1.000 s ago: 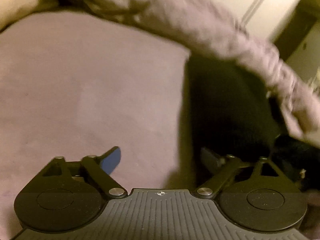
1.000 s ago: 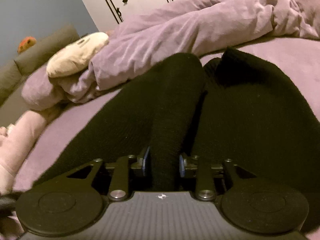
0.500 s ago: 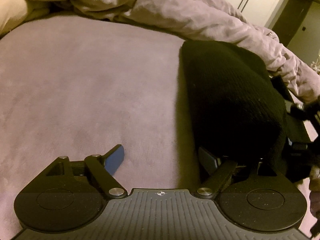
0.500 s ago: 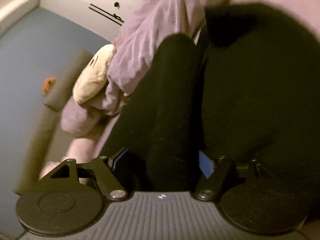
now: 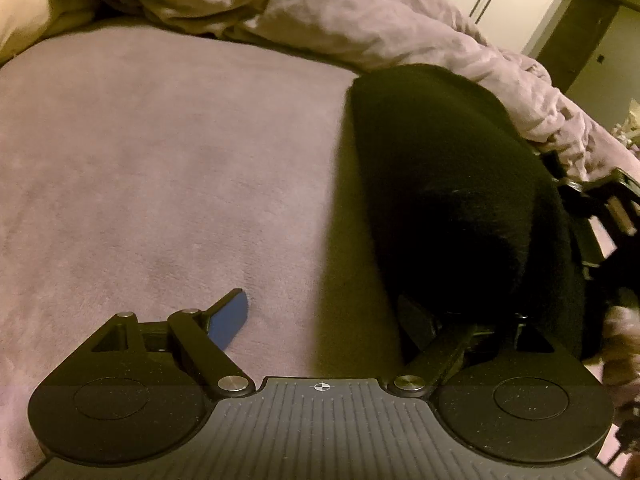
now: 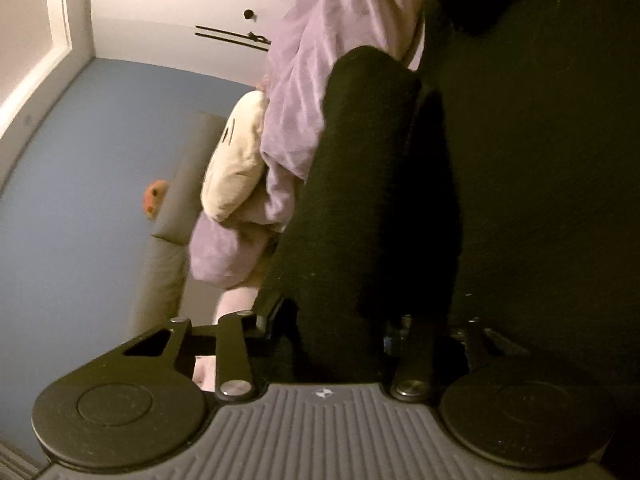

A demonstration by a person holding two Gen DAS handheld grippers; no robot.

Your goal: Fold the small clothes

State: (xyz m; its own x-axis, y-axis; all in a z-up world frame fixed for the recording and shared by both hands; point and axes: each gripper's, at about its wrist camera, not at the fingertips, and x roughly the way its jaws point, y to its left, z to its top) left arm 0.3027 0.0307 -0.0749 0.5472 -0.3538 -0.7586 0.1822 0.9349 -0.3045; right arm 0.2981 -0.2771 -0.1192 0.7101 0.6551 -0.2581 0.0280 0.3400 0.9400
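Right gripper (image 6: 336,320) clamps black knit garment (image 6: 372,200); left gripper (image 5: 320,320) spread, empty, over bed (image 5: 160,160). Carry fold across evenly, keep edges aligned.

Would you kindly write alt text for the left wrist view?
The open left gripper hovers over a mauve bed cover, with its right finger at the edge of a black knit garment lying on the cover. A rumpled lilac duvet lies behind, and the right gripper shows at the garment's far side.

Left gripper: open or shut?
Open. The left gripper has its fingers spread wide over the purple bedsheet, nothing between them.
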